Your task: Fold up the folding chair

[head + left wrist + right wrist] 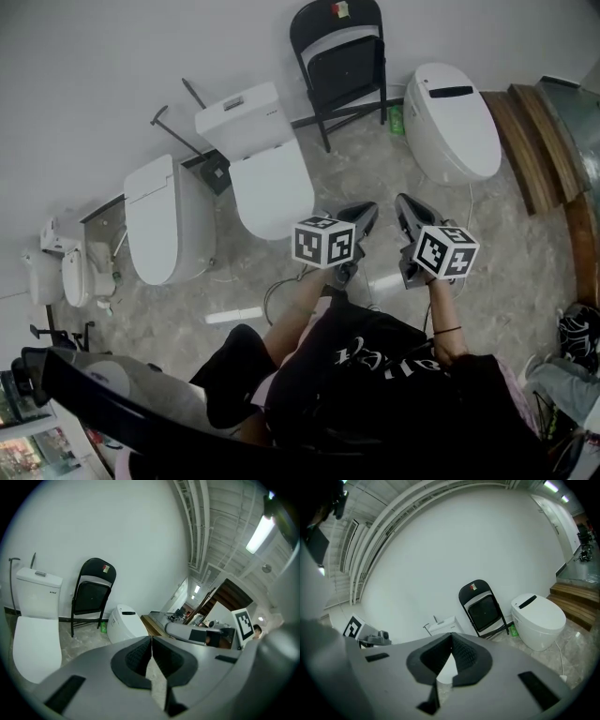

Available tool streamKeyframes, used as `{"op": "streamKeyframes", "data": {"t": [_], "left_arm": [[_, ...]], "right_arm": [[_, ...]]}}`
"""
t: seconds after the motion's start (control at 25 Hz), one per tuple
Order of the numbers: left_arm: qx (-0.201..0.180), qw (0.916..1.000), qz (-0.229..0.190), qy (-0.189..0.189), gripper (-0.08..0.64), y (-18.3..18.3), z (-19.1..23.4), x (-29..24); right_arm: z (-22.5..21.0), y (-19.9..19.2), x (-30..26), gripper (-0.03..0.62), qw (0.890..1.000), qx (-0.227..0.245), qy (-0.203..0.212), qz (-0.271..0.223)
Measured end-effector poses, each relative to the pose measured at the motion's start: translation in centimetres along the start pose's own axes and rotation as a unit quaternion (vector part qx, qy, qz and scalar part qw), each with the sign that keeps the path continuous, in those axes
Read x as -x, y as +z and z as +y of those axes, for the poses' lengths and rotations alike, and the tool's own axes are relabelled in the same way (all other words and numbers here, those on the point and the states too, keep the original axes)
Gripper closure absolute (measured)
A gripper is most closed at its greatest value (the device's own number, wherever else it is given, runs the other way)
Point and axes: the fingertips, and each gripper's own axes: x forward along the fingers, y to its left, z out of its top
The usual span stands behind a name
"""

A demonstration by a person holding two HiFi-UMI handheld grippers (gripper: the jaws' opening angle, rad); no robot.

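The folding chair [342, 58] stands tall against the wall [141, 56] at top centre, well apart and straight up-frame from the 2 grippers. The left gripper [366, 214] and right gripper [405, 204] point toward it side by side, jaws pressed together and empty, neither clearly nearer.

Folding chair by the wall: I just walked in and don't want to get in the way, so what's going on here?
A person holds a gripper in each hand, out in front of them. The left gripper and the right gripper are both shut and empty, well short of the black folding chair. The chair leans against the wall between a toilet with a tank and a rounded toilet, and it already looks folded flat. Nothing touches it.
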Motion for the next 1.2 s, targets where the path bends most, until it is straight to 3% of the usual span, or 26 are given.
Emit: {"op": "streamKeyframes", "data": {"t": [0.56, 1.2], "left_arm": [[0.006, 0.9993, -0.01, 0.036, 0.552, -7.7, -6.6, 1.1], [-0.003, 0.9982, -0.03, 0.052, 0.552, -8.7, -7.9, 2.5]], "right_arm": [[-0.8, -6.0, 8.2, 0.578, 0.999, 0.005, 0.039, 0.018], [-0.4, -6.8, 11.2, 0.578, 0.998, 0.017, 0.053, 0.006]]}}
